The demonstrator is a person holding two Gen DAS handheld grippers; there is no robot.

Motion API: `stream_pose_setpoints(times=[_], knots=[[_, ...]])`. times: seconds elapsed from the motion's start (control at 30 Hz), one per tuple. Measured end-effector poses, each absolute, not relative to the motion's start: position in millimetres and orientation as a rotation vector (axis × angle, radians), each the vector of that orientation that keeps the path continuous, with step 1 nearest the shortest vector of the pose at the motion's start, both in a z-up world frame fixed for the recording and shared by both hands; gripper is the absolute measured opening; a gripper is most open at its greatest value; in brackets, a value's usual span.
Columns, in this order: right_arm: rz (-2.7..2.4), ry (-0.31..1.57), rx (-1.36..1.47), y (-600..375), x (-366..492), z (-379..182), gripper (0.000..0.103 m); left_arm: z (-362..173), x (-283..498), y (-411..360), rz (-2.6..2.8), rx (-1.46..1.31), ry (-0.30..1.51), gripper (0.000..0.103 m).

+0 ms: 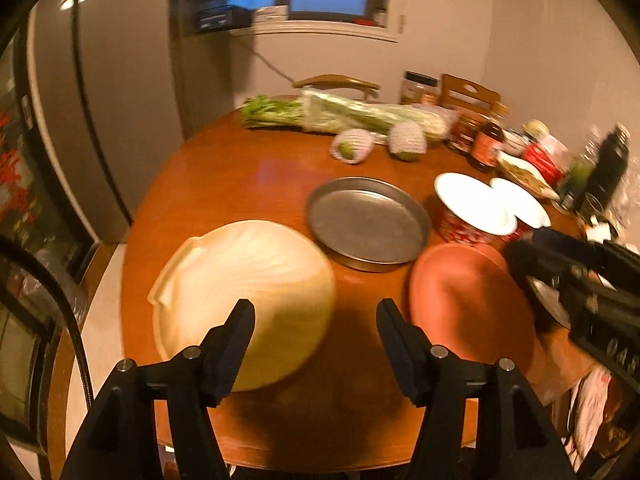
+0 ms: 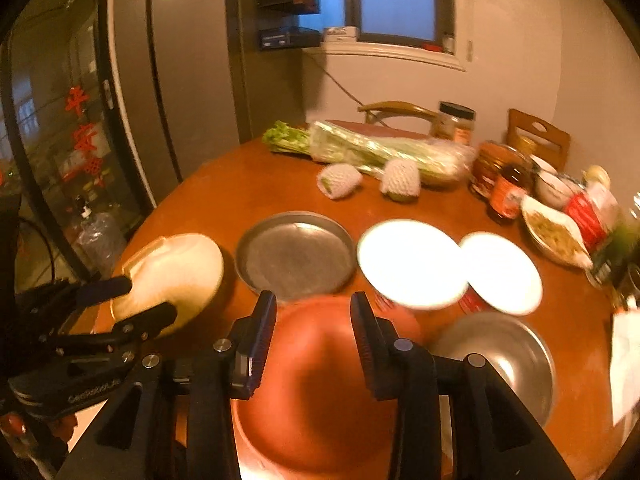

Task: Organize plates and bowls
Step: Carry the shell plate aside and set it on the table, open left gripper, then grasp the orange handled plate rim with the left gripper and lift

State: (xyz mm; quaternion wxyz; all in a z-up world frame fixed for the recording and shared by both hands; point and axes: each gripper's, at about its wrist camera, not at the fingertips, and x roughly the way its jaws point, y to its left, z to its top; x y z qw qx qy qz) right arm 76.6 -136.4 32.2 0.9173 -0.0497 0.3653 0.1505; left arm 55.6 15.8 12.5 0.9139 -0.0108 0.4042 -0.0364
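Over the round wooden table [image 1: 224, 184], the left gripper [image 1: 316, 344] hangs spread wide and empty above a cream dish [image 1: 244, 300]. Further right, the right gripper [image 2: 314, 344], parted and empty, hovers over a terracotta plate [image 2: 320, 412], beside a steel bowl [image 2: 516, 364].

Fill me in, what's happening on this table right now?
A person holds a gripper in each hand over a round wooden table of dishes. The left gripper, jaws open, hangs above a cream plate. The right gripper, jaws open, is over a reddish-brown plate. Neither holds anything. A metal pan, two white-lined bowls and a steel bowl sit unstacked.
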Motion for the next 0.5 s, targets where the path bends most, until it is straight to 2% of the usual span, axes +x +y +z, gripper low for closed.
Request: stream_pose_setpoints(times=[0.5], knots=[[0.241,0.855,0.013,-194,21,-10,0.041,-12,64,-35,-0.164,0.006,0.904,0.063]])
